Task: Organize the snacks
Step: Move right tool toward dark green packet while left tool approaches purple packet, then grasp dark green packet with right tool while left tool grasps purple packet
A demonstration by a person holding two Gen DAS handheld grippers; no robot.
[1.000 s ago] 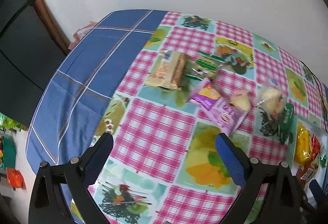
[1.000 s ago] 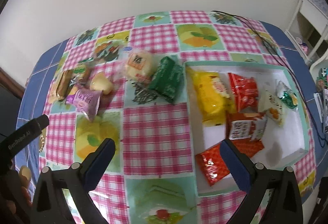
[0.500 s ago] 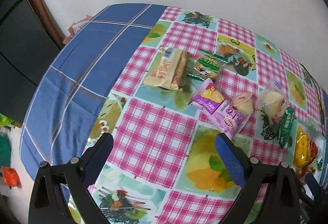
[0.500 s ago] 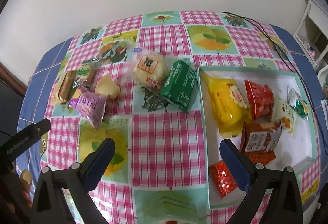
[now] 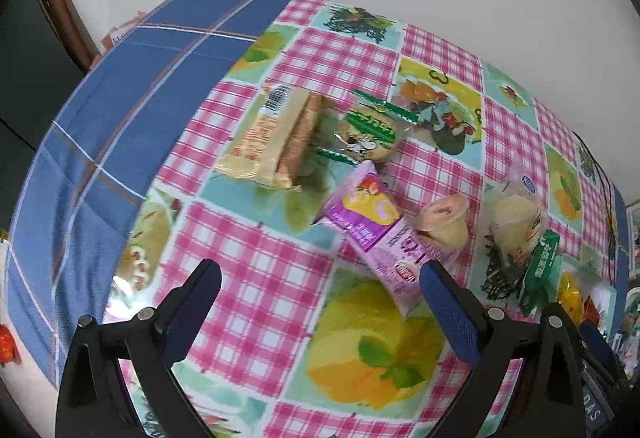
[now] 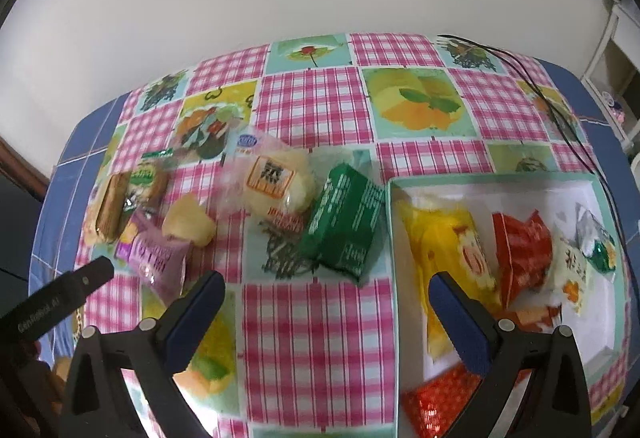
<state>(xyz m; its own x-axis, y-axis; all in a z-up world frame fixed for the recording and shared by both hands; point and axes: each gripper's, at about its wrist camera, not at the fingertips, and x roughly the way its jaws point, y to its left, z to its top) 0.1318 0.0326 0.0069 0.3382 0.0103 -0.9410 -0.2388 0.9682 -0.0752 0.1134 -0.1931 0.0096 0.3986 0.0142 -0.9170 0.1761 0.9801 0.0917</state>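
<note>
Loose snacks lie on the checked tablecloth: a beige wafer pack point(image 5: 268, 139), a green round cookie pack point(image 5: 370, 133), a purple packet point(image 5: 376, 234), a jelly cup point(image 5: 444, 224), a clear bun bag point(image 6: 276, 177) and a green pack point(image 6: 344, 222). A white tray point(image 6: 600, 322) on the right holds yellow point(image 6: 452, 258) and red point(image 6: 520, 258) packs. My left gripper point(image 5: 320, 294) is open and empty, just short of the purple packet. My right gripper point(image 6: 326, 308) is open and empty, in front of the green pack.
The left gripper's body point(image 6: 56, 302) shows at the lower left of the right wrist view. A black cable point(image 6: 560, 113) runs along the table's far right. The blue cloth edge point(image 5: 100, 141) drops off on the left. A white wall stands behind the table.
Both grippers have moved forward and lower toward the snacks. The right gripper has shifted left, from the tray toward the green pack. Jaws stay open.
</note>
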